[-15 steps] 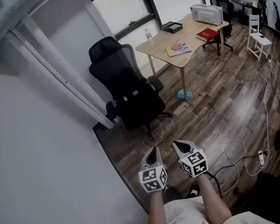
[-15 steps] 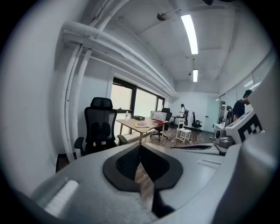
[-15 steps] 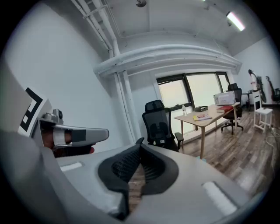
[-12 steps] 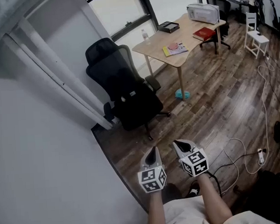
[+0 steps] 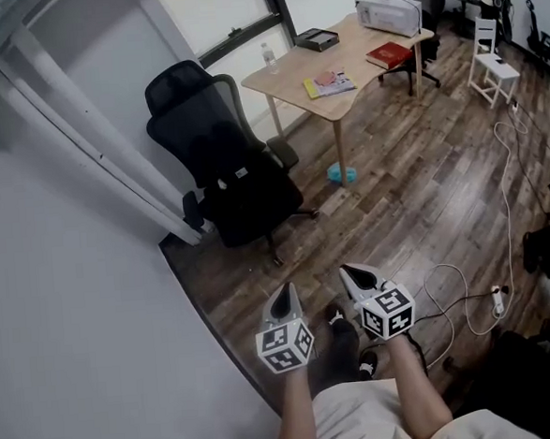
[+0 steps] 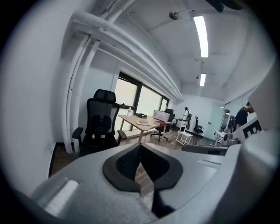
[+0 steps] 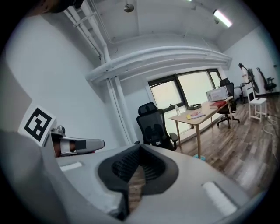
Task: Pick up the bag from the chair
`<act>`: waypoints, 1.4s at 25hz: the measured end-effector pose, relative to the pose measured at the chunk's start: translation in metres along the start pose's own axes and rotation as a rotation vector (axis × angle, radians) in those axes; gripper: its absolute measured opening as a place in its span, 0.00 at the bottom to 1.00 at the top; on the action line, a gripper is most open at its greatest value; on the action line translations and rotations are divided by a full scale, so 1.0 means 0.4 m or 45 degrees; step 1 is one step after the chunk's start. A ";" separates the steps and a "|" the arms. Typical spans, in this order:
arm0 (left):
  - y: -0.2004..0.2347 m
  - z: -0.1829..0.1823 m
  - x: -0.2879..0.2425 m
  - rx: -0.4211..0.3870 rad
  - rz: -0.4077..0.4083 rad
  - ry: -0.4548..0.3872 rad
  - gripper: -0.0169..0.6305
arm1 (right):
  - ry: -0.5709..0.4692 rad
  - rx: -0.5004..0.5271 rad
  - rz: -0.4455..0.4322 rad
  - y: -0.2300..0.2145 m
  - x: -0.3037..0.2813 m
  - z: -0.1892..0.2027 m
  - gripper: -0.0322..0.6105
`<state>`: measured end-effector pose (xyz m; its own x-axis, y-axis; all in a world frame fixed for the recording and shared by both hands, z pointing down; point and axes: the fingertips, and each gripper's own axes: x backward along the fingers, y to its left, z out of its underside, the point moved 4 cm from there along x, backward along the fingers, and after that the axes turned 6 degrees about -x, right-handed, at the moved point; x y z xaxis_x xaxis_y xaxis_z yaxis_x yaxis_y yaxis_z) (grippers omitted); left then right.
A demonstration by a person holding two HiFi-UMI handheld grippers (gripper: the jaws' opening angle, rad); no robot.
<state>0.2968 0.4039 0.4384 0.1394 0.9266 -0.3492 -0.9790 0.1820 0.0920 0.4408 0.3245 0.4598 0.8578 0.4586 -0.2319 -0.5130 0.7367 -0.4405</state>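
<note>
**Black on black: bag on the office chair, both claws closed and well short of it**

Black fabric against black mesh makes the bag point(image 5: 245, 193) hard to separate from the office chair point(image 5: 190, 105). It reads as a dark mass filling the seat and leaning on the backrest, with two small pale tags on it. Those tags face out over the seat front, toward the open floor point(image 5: 423, 185), so the bag seems to point the way the chair does. Its outline is lost, so I cannot settle whether the long axis runs upright or across the seat.

The chair stands near the white wall point(image 5: 76, 322), with the wooden desk point(image 5: 362, 48) just beyond it.

The left gripper point(image 5: 282, 296) and right gripper point(image 5: 356, 276) hang side by side well apart from the chair. Each has its jaws pressed together on nothing, and floorboards show past the tips.

The step in hand is the approach. It would go best from the seat front, between the armrests, with the jaws spread before arrival. A strap or top edge would give a firmer pinch than the flat face. The lift should go straight up, since a chair on castors may roll or swivel under a sideways pull.
</note>
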 end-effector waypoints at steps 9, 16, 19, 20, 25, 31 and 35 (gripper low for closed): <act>0.112 -0.017 -0.197 0.159 -0.090 -0.001 0.03 | 0.028 -0.012 0.111 -0.167 -0.063 -0.038 0.05; 0.188 -0.076 -0.410 0.212 -0.096 -0.020 0.03 | 0.077 0.024 0.238 -0.344 -0.222 -0.151 0.05; 0.232 -0.119 -0.492 0.110 -0.089 -0.024 0.03 | 0.077 0.039 0.197 -0.373 -0.344 -0.223 0.05; 0.255 -0.130 -0.516 0.074 -0.105 -0.019 0.03 | 0.087 0.048 0.180 -0.375 -0.390 -0.240 0.05; 0.424 -0.183 -0.614 0.064 -0.235 -0.003 0.03 | 0.236 0.158 0.010 -0.316 -0.636 -0.277 0.05; 0.555 -0.209 -0.664 0.113 -0.329 0.005 0.03 | 0.363 0.298 -0.233 -0.208 -0.825 -0.255 0.05; 0.597 -0.215 -0.670 0.103 -0.358 0.024 0.03 | 0.382 0.306 -0.294 -0.197 -0.910 -0.269 0.05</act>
<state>0.0128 0.1707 0.4738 0.4001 0.8299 -0.3889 -0.8872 0.4571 0.0626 0.1725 0.0461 0.4853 0.9037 0.1302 -0.4078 -0.2691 0.9136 -0.3047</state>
